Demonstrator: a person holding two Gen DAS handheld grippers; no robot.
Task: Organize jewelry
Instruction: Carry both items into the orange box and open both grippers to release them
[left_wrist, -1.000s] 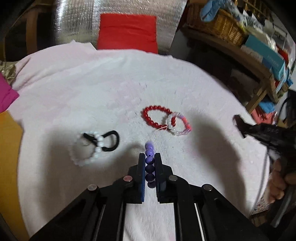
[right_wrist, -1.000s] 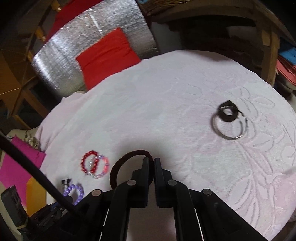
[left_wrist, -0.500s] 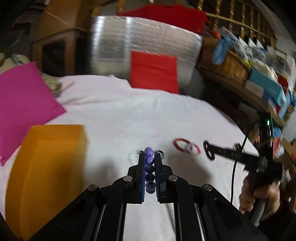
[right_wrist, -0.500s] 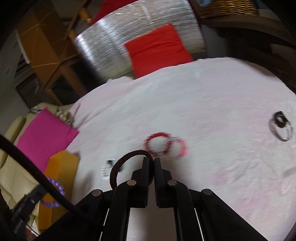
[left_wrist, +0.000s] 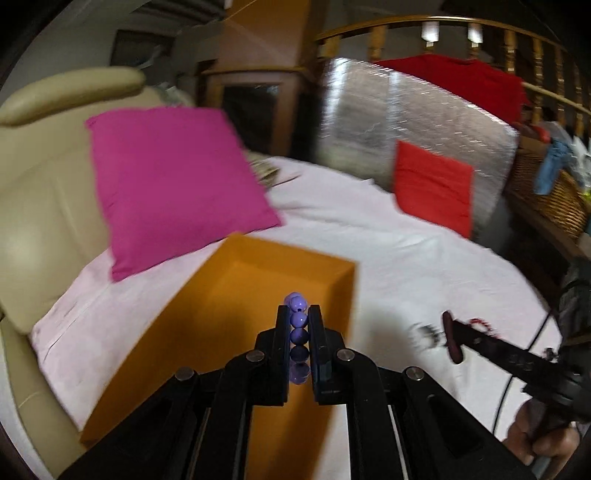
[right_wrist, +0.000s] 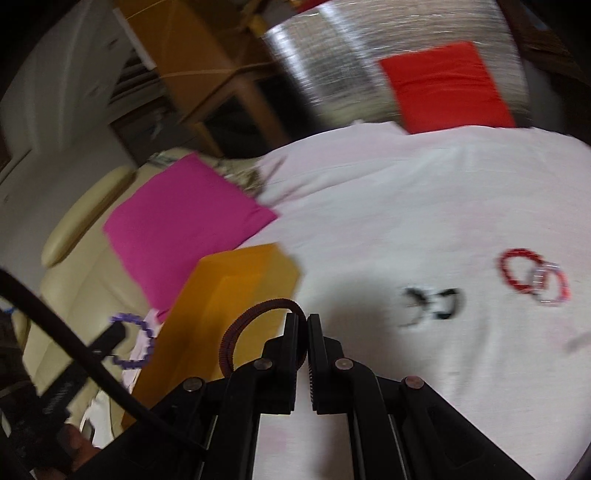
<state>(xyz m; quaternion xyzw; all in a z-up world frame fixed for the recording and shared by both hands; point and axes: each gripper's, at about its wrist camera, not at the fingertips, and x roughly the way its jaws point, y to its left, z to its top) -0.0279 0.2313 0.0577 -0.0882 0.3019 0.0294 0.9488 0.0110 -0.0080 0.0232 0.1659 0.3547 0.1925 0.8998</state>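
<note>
My left gripper (left_wrist: 297, 314) is shut on a purple bead bracelet (left_wrist: 298, 336), held edge-on over the open orange box (left_wrist: 229, 317) on the pale pink cloth. My right gripper (right_wrist: 303, 323) is shut on a dark brown hair band (right_wrist: 236, 328) that loops out to its left, just right of the orange box (right_wrist: 236, 291). In the right wrist view the purple bracelet (right_wrist: 138, 345) hangs from the other gripper at lower left. A red bead bracelet (right_wrist: 517, 267), a pink-white one (right_wrist: 552, 288) overlapping it, and a blurred black-and-white piece (right_wrist: 434, 302) lie on the cloth.
A magenta cushion (left_wrist: 170, 184) leans on a beige chair (left_wrist: 44, 177) behind the box. A silver padded panel (left_wrist: 406, 122) with a red cushion (left_wrist: 432, 184) stands at the back. A wicker basket (left_wrist: 554, 195) sits at far right. A hand (left_wrist: 546, 439) holds the right gripper's handle.
Both grippers have swung left across the cloth, each keeping its grip. The orange box and magenta cushion came into view; the left gripper now hangs over the box.
</note>
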